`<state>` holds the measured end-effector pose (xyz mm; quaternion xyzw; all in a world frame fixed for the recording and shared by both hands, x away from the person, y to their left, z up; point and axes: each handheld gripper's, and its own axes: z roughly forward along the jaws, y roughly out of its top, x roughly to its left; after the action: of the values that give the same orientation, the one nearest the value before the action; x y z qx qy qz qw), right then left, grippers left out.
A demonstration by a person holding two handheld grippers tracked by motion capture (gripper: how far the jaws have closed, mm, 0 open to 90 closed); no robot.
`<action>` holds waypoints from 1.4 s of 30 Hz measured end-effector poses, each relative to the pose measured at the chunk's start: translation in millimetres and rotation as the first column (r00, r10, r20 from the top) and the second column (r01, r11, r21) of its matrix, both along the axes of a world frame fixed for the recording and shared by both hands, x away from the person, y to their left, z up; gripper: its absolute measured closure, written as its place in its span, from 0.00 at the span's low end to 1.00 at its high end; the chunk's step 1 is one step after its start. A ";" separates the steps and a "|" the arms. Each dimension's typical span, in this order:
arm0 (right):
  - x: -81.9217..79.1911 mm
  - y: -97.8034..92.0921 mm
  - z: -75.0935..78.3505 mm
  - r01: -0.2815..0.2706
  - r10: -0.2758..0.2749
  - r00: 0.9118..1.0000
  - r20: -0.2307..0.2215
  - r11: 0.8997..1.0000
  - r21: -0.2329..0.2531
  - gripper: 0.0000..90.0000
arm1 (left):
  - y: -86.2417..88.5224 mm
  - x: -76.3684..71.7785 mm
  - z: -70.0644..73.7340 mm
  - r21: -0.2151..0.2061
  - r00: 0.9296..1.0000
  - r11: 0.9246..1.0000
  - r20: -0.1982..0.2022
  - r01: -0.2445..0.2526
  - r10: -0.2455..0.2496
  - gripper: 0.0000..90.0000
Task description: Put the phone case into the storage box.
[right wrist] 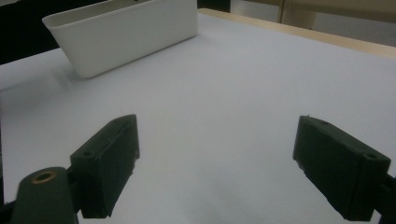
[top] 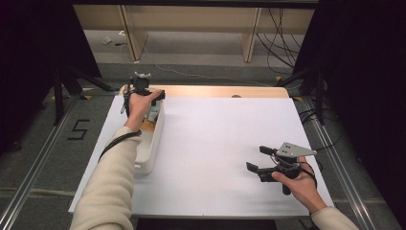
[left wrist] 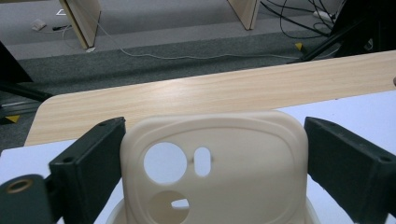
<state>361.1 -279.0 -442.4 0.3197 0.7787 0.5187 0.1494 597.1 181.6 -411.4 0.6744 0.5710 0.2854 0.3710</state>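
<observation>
A cream phone case (left wrist: 243,168) with round camera cut-outs stands upright between the jaws of my left gripper (left wrist: 215,135), which press on both of its sides. In the high view my left gripper (top: 157,96) hangs over the far end of a long white bin (top: 154,143) at the table's left. My right gripper (top: 257,159) hovers low over the white table cover (top: 215,139) at the front right, open, with nothing between its jaws. The right gripper view shows its jaws (right wrist: 217,135) spread wide, with the bin (right wrist: 126,37) farther off.
Small items lie inside the bin (top: 148,123), too small to name. A strip of bare wooden tabletop (top: 225,91) runs along the far edge. Beyond it are floor, cables and wooden shelf legs (top: 249,43).
</observation>
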 end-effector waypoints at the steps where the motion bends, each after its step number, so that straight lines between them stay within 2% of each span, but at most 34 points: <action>1: 0.0 0.0 0.1 0.001 -0.001 1.000 0.000 1.000 0.001 0.17 | -0.4 0.1 -0.1 -0.001 1.000 1.000 0.002 0.001 -0.001 0.07; 7: 0.0 -0.2 0.1 0.002 -0.002 1.000 0.001 1.000 0.002 0.17 | -1.0 -0.7 1.5 -0.012 1.000 1.000 0.017 0.024 -0.023 0.00; 15: 0.0 -0.1 0.1 0.002 -0.002 1.000 0.001 1.000 0.001 0.17 | 0.4 -2.6 5.9 -0.024 0.999 0.999 0.040 0.021 -0.020 0.00; 24: 0.1 -0.2 0.2 0.003 -0.003 1.000 0.002 1.000 0.003 0.17 | 0.3 -3.9 18.5 -0.032 0.997 0.999 0.079 0.024 -0.022 0.00; 30: 0.2 -0.4 0.2 0.005 -0.005 1.000 0.001 1.000 0.003 0.17 | -0.8 -9.2 27.9 -0.046 0.995 0.998 0.097 0.043 -0.038 0.00; 34: 0.3 -0.6 0.4 0.008 -0.008 1.000 0.002 1.000 0.003 0.17 | 1.9 -16.4 34.2 -0.073 0.993 0.996 0.111 0.056 -0.048 0.00; 42: 0.7 -1.1 0.6 0.012 -0.013 1.000 0.004 1.000 0.005 0.17 | 4.6 -27.4 36.4 -0.083 0.991 0.993 0.110 0.084 -0.075 0.01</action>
<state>361.8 -280.1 -441.9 0.3239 0.7751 0.5203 0.1534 569.7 186.2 -375.0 0.6635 0.5350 0.2807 0.4413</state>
